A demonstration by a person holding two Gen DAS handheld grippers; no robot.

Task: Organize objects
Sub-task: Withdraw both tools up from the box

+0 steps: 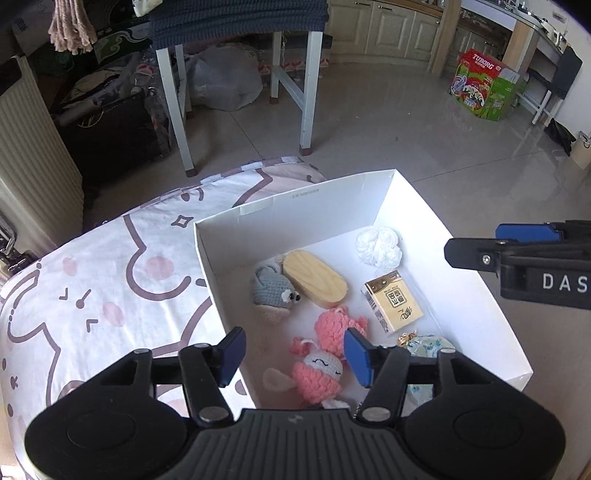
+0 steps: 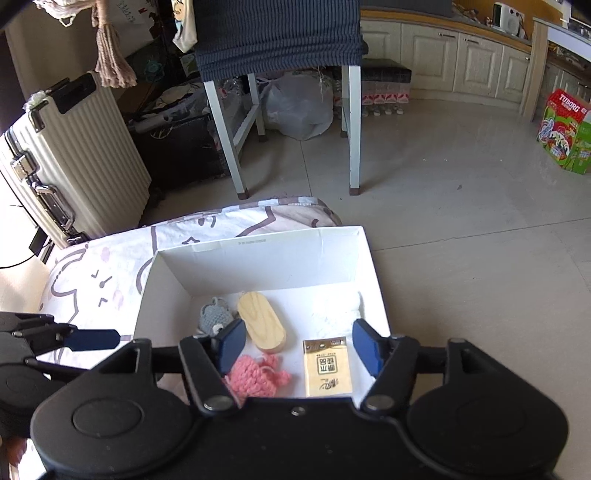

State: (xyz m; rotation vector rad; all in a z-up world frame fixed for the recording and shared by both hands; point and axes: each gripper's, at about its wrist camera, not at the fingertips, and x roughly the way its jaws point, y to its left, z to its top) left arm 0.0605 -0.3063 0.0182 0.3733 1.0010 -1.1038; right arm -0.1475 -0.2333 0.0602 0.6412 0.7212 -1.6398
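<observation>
A white cardboard box [image 1: 295, 206] sits on a cartoon-print cloth [image 1: 110, 288]. Inside lie a grey crochet mouse [image 1: 271, 291], an oval wooden block [image 1: 314, 278], a yellow card pack [image 1: 393, 301], a white crumpled cloth [image 1: 378, 245], two pink crochet toys [image 1: 317, 373] and a pale blue pouch [image 1: 428, 345]. My left gripper [image 1: 295, 354] is open and empty above the box's near left corner. My right gripper [image 2: 297, 347] is open and empty over the box [image 2: 258, 254], above the block [image 2: 260, 325] and card pack [image 2: 327, 367]. It also shows at the right edge of the left wrist view [image 1: 517, 251].
The box and cloth rest on a low surface above a tiled floor [image 1: 406, 122]. A white-legged table with a dark knit cover [image 2: 280, 33] stands behind. A ribbed suitcase [image 2: 70, 155] stands at left. A Tuborg carton [image 1: 484, 85] stands at far right.
</observation>
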